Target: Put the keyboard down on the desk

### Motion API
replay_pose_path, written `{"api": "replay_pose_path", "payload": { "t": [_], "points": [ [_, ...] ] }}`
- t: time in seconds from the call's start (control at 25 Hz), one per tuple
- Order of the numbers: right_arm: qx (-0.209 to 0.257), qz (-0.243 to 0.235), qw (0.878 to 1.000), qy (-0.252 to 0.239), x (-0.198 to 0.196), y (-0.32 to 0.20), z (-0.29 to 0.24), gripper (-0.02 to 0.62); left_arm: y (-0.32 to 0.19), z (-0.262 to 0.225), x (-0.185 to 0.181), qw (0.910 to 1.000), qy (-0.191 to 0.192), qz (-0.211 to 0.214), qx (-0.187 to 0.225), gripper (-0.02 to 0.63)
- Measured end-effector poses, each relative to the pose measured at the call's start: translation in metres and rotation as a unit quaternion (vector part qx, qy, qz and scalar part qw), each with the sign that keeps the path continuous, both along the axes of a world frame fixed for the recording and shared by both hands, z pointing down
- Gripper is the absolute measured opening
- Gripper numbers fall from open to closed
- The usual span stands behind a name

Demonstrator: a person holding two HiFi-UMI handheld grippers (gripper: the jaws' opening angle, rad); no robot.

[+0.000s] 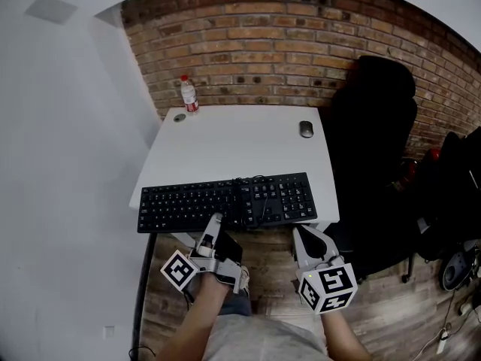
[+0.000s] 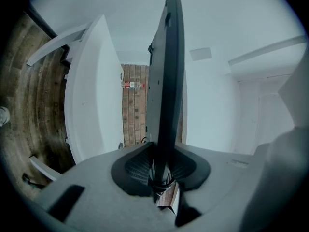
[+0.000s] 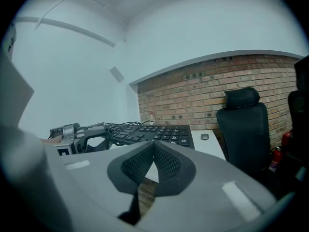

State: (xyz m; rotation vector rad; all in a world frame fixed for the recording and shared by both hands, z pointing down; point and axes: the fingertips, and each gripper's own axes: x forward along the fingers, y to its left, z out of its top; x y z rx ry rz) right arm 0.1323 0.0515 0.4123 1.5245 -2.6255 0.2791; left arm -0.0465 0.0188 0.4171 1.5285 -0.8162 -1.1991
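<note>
A black keyboard [image 1: 225, 201] lies lengthwise across the front edge of the white desk [image 1: 240, 145], with its cable [image 1: 252, 201] coiled on the keys. I cannot tell whether it rests on the desktop. My left gripper [image 1: 216, 224] is shut on the keyboard's near edge left of the middle. In the left gripper view the keyboard [image 2: 166, 81] stands edge-on between the pads [image 2: 181, 168]. My right gripper [image 1: 301, 233] hangs just below the keyboard's right part. Its jaws [image 3: 153, 151] are shut with nothing between them, and the keyboard [image 3: 159, 132] lies ahead to the left.
A water bottle [image 1: 189, 94] stands at the desk's back left corner. A mouse [image 1: 306, 129] lies at the back right. A black office chair [image 1: 372, 126] stands right of the desk against the brick wall. A white wall runs along the left. Wood floor lies below me.
</note>
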Motion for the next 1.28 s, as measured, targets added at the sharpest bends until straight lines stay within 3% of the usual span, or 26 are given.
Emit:
{"api": "replay_pose_path", "payload": {
  "t": [0.8, 1.28],
  "points": [
    [-0.05, 0.031, 0.998, 0.008, -0.057, -0.196, 0.007, 0.008, -0.194, 0.028, -0.046, 0.9973, -0.008, 0.052, -0.051, 0.071],
    [-0.08, 0.055, 0.995, 0.028, -0.075, -0.263, 0.024, 0.006, -0.267, 0.061, -0.063, 0.9936, 0.004, 0.082, -0.078, 0.071]
  ]
}}
